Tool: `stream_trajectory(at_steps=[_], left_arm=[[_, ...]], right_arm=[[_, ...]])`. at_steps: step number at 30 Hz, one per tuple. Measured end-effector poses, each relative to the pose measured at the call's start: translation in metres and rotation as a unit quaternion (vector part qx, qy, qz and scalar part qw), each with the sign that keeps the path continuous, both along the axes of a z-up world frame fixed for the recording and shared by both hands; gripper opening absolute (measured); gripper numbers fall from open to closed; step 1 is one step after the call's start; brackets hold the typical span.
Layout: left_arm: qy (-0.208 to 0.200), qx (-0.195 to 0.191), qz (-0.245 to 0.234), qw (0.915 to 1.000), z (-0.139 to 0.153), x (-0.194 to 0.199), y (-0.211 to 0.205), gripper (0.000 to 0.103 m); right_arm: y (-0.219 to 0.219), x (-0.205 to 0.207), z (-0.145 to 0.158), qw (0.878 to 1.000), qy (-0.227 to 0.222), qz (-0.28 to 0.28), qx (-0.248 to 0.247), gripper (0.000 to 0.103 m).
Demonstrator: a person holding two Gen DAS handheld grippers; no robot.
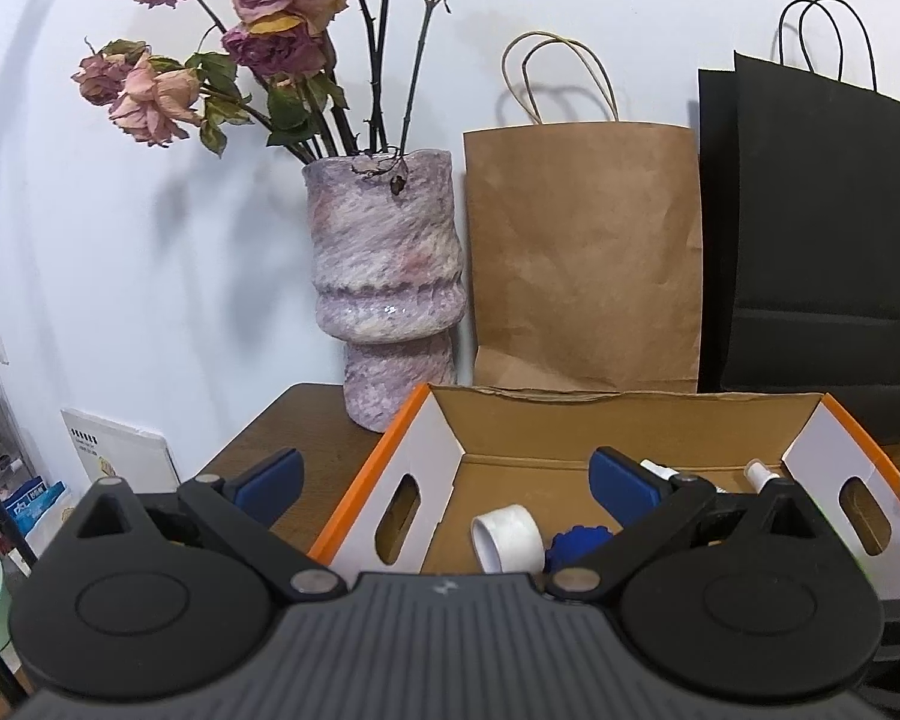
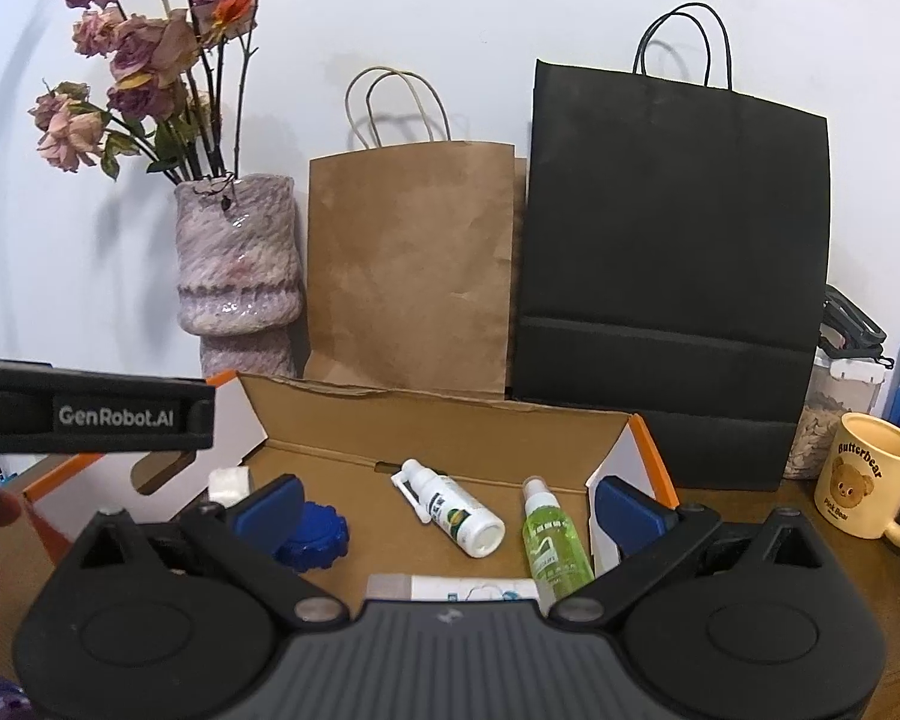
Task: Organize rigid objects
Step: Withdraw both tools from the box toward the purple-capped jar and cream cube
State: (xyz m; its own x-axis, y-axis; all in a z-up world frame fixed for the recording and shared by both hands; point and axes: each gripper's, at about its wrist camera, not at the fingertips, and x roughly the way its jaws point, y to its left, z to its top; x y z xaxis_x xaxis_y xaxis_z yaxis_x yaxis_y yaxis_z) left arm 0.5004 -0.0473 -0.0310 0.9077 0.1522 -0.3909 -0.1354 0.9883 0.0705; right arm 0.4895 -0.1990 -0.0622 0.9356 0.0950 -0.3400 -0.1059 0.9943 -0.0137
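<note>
Both tongs stand wide and empty: left gripper over the left end of the cardboard box, right gripper over its right half. Nearer the right gripper, the white spray bottle lies on the box floor just ahead, between its fingers, long axis slanting from far-left nozzle to near-right base — likely needing a wrist turn to grip across. Beside it, by the right wall, lies the green spray bottle; a blue toothed disc and a tape roll sit toward the left end. Behind the box on the wooden table: black bag, brown bag, vase — then a mug at the right edge.
</note>
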Motion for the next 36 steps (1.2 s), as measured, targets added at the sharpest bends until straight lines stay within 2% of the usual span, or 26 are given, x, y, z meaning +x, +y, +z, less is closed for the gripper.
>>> stream_trajectory(at_steps=[9, 36], left_arm=[[0.004, -0.004, 0.005, 1.0000, -0.001, -0.021, 0.007, 0.103], [0.016, -0.016, 0.006, 0.9997, 0.001, -0.097, 0.033, 0.103]], right_arm=[[0.004, -0.015, -0.001, 1.000, 0.001, -0.002, 0.002, 0.103], [0.022, -0.101, -0.006, 1.000, 0.015, -0.004, 0.014, 0.103]])
